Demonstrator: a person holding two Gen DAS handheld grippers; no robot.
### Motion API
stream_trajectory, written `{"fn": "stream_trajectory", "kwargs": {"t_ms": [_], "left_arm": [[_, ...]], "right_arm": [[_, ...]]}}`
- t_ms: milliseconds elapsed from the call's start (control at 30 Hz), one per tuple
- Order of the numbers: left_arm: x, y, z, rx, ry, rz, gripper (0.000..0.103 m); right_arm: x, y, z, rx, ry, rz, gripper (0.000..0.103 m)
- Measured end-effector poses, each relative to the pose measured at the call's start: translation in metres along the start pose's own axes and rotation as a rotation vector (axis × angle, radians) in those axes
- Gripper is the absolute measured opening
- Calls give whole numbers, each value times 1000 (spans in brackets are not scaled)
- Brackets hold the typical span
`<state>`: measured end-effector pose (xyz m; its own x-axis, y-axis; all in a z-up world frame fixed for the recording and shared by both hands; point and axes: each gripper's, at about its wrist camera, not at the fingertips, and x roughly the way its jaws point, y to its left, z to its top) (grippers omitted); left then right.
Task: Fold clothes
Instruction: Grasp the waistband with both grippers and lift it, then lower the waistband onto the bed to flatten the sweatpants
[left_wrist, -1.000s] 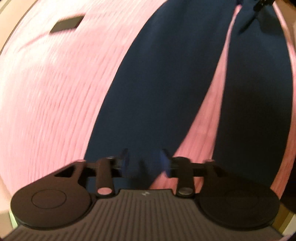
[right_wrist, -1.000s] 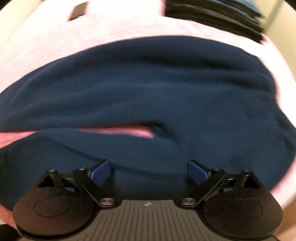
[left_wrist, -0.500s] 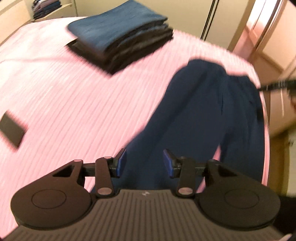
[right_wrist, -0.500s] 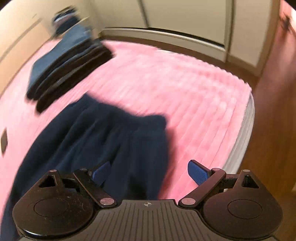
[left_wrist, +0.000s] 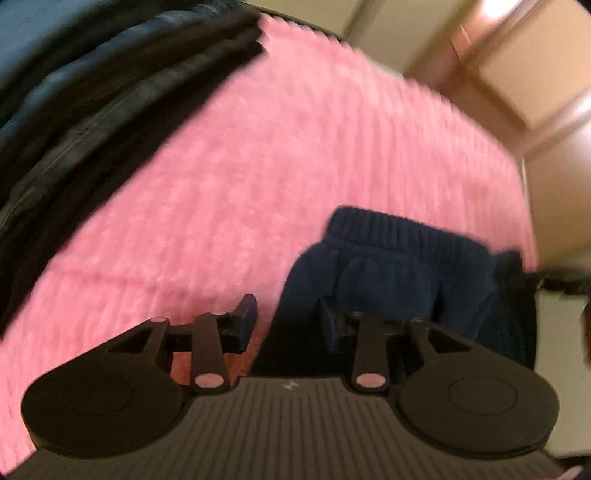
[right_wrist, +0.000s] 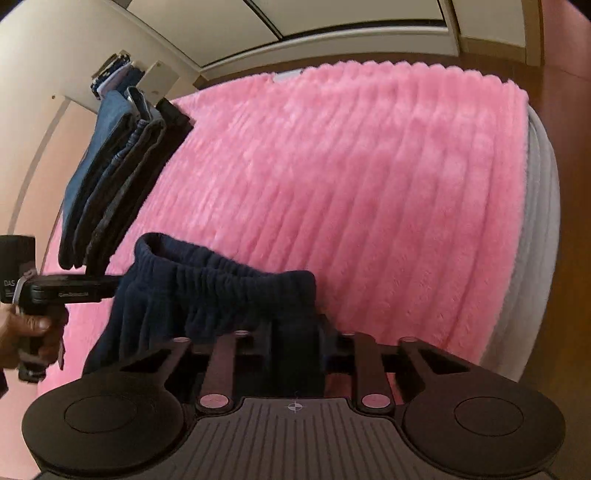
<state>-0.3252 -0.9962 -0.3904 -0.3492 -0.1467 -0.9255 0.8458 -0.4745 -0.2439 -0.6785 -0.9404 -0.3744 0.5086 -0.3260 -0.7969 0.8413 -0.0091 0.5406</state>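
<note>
Navy sweatpants (left_wrist: 388, 266) lie on the pink ribbed blanket (left_wrist: 258, 166), elastic waistband toward the far side. My left gripper (left_wrist: 288, 319) is open at the waistband's left end; the fabric edge fills the right part of the gap and pink shows beside the left finger. In the right wrist view my right gripper (right_wrist: 293, 339) is shut on the sweatpants (right_wrist: 221, 291) at the waistband's right end, which bunches up above the fingers. The left gripper (right_wrist: 74, 291), held by a hand (right_wrist: 26, 328), touches the waistband's other end.
A stack of folded dark and blue clothes (right_wrist: 110, 177) sits on the pink blanket (right_wrist: 369, 184) to the far left, close in the left wrist view (left_wrist: 92, 92). The grey mattress edge (right_wrist: 535, 240) drops off at right. Wardrobe doors (right_wrist: 332, 22) stand behind.
Both grippers have swung from the trouser legs up to the waistband. The right gripper's fingers, wide apart before, have shut on the waistband. The left gripper's gap looks unchanged.
</note>
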Motion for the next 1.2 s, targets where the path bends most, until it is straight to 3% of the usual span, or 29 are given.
{"fn": "stream_trajectory", "kwargs": {"t_ms": [33,100,267,400,433,467,500,533,600,733,833,933,1067,1200], "left_arm": [[-3,-3,2,23,13,-7,1],[-14,-10,8,78,3,11,1],[-52,-9,33,119,-166,146,2],[-23,-3,32,92,-85,220,6],[-22,0,28,74,-73,240,6],[-26,2,24,53,-85,259,10],[-34,4,17,37,-104,274,20],[-43,6,9,22,-125,287,24],[-60,4,-6,-4,-156,314,25],[-105,-18,-69,-89,-183,282,25],[-122,-43,-132,-163,-147,273,25],[-133,-72,-202,-237,-70,319,25],[-160,-110,-296,-350,21,398,25],[-182,-156,-381,-354,118,500,25]], "right_arm": [[-2,0,1,1,1,7,14],[-12,5,12,-25,-16,18,11],[-31,21,34,-102,-62,39,10],[-5,16,33,-86,-29,-23,11],[0,15,32,-80,-15,-45,16],[0,15,30,-88,-11,-67,38],[-4,17,27,-108,-23,-85,49],[-10,19,25,-131,-41,-105,64],[-21,22,18,-160,-57,-109,65],[-32,24,-2,-135,2,-73,65],[-28,30,-22,-136,85,-31,65],[-16,32,-37,-168,168,-23,65],[-17,35,-46,-233,182,-86,64],[-28,53,-60,-387,188,-138,65]]}}
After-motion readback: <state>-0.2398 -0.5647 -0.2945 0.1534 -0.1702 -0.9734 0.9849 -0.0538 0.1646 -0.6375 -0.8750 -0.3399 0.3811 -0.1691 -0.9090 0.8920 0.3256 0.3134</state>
